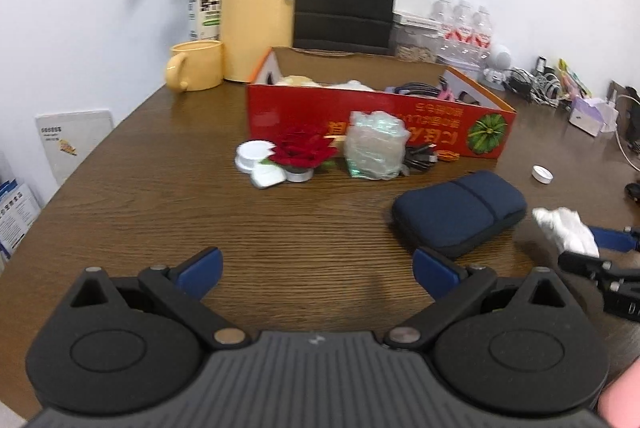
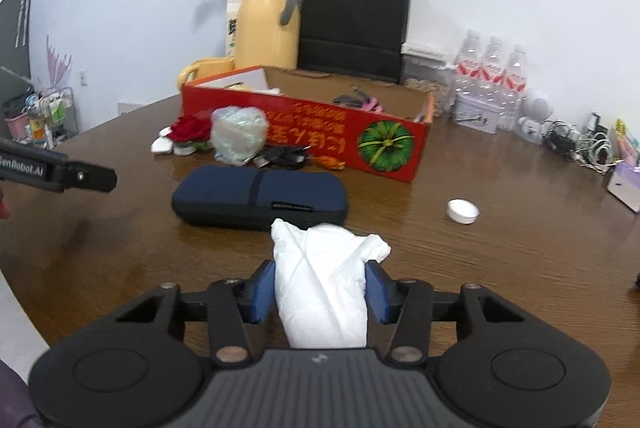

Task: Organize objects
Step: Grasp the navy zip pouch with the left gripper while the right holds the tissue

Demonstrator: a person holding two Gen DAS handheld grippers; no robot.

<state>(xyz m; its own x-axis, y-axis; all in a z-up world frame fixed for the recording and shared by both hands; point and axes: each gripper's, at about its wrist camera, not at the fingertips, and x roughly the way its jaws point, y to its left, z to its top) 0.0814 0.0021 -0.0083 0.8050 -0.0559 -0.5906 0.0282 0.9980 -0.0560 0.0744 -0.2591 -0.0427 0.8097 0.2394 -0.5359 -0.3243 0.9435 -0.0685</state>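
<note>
Nearest the lens in the right wrist view: a white tissue (image 2: 324, 284), wadded, clamped between the blue pads of the right hand-held gripper (image 2: 320, 292), one end reaching back toward the camera, the other poking forward past the fingertips. Held just above the table (image 2: 500, 268), apparently clear of it, though hard to say for certain. Straight ahead of that gripper, just beyond the tissue's tip: a navy pouch (image 2: 260, 198), long axis crosswise to the fingers. Farther on, ahead and slightly right: the red box (image 2: 304, 132), open at the top, long side facing the gripper, cables already inside. Probably the tissue's destination, so a forward carry over the pouch and above the box wall. Left hand-held gripper (image 1: 318, 268) spread wide, holding nothing, low over bare table; pouch ahead and to its right, box well ahead. Right hand nearer the box's right end, and already loaded. Loose by the box front: a red rose (image 1: 300, 150), a plastic bundle (image 1: 374, 144), a white cap (image 2: 463, 211) off to the right.
</note>
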